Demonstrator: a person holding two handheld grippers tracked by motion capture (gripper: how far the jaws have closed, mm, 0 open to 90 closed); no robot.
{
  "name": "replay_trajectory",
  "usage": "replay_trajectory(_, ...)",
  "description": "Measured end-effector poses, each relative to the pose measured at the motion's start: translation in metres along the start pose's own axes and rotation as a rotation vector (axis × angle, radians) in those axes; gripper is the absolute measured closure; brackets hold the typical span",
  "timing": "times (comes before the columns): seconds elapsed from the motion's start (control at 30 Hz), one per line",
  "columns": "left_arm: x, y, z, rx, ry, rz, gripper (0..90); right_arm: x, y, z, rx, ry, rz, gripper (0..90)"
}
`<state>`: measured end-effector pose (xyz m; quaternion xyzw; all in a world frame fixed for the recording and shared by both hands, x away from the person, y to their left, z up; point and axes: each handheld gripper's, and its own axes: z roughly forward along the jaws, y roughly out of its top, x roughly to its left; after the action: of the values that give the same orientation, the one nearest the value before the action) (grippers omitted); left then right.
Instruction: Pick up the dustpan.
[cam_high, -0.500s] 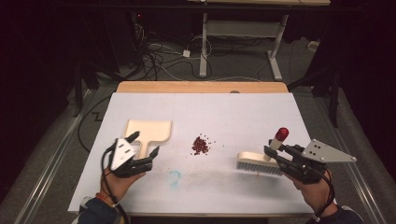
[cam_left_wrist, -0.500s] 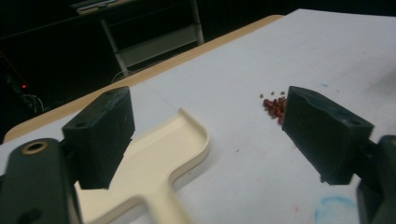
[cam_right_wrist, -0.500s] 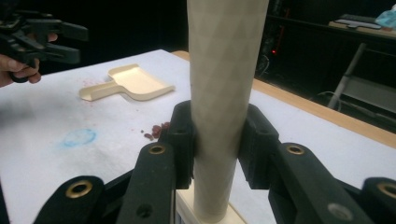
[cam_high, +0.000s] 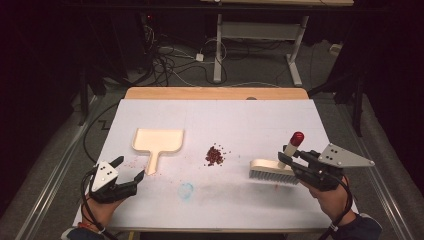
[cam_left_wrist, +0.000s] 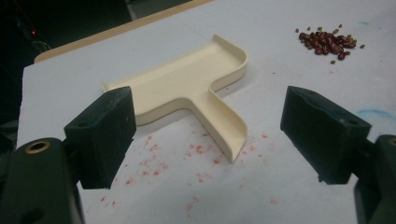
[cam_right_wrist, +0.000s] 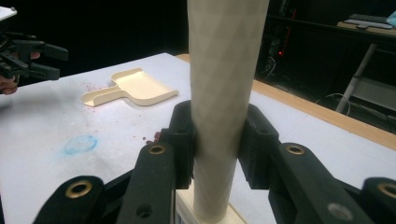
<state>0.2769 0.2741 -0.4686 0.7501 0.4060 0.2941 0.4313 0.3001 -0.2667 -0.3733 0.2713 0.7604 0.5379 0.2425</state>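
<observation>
1. High view, principal item: brush (cam_high: 270, 170), cream block with grey bristles and a red-capped handle rising up and to the far side, standing on the right of the tabletop (cam_high: 215, 110).
2. Right tool (cam_high: 294, 159): jaws clamped together on the brush handle; the right gripper view shows both pads pressed against its pale shaft.
3. Beans (cam_high: 215, 155): small dark-red heap at centre, left of the brush and apart from it.
4. Dustpan (cam_high: 156, 142): cream, left of the beans, handle pointing to the near side.
5. Left tool (cam_high: 131, 169): jaws apart, nothing between them, just near of the dustpan handle.
6. Handling advice: take the dustpan by its handle, press its far lip flat, then sweep the bristles leftward in low, short strokes so no beans scatter.
</observation>
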Motion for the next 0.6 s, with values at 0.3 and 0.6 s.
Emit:
replay_trajectory(0.3,-0.006,0.007,0.010,0.070,-0.016,0.046,19.5,-0.001,-0.004,0.000,0.008,-0.005,0.001,70.1)
replay_trajectory(0.6,-0.005,0.028,0.043,0.200,-0.035,-0.058,21.0,0.007,-0.004,0.003,0.019,-0.030,-0.020,70.1)
